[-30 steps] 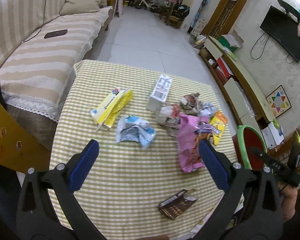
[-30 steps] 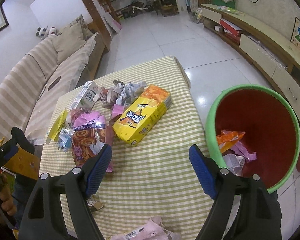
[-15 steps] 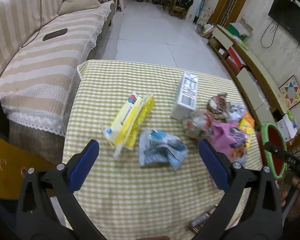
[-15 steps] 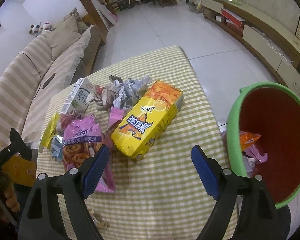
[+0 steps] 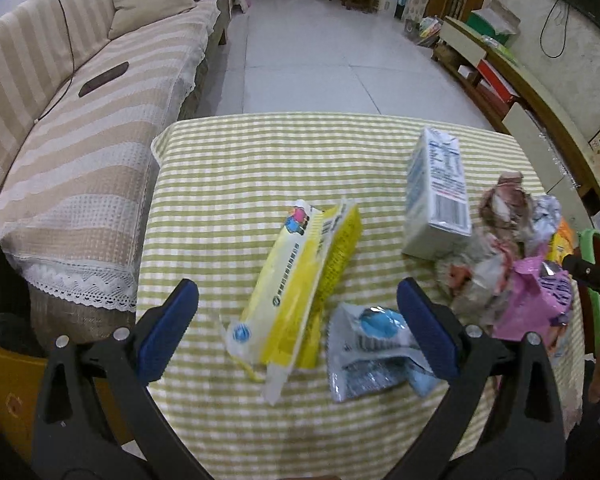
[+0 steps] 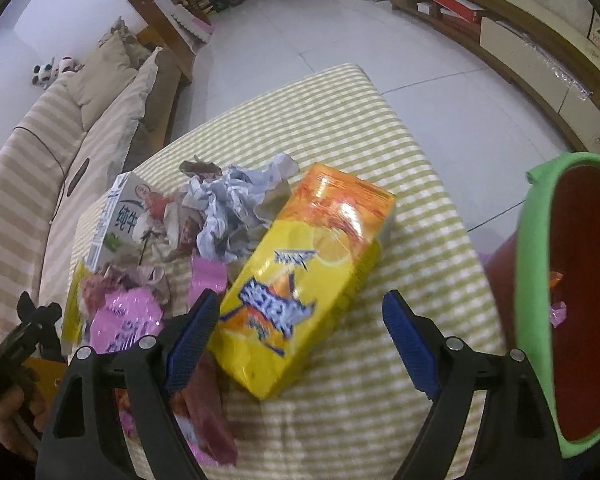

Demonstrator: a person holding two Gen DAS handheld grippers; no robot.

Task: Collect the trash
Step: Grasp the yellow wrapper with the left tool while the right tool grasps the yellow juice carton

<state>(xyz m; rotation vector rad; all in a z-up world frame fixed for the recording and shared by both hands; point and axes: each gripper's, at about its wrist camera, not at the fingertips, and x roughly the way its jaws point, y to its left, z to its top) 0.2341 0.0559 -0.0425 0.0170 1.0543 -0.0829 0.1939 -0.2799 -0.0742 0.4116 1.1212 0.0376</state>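
both grippers have dropped closer; left gripper (image 5: pixel 298 322) jaws wide, empty.

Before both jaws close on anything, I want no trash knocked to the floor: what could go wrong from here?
1. The left gripper frames both the yellow wrapper and the overlapping blue and white packet; it may pinch both, or drag one along.
2. The right gripper stands open over the big yellow and orange box; a corner grip could let it tilt.
3. The bin sits close beside the table edge, so a swing might bump it.
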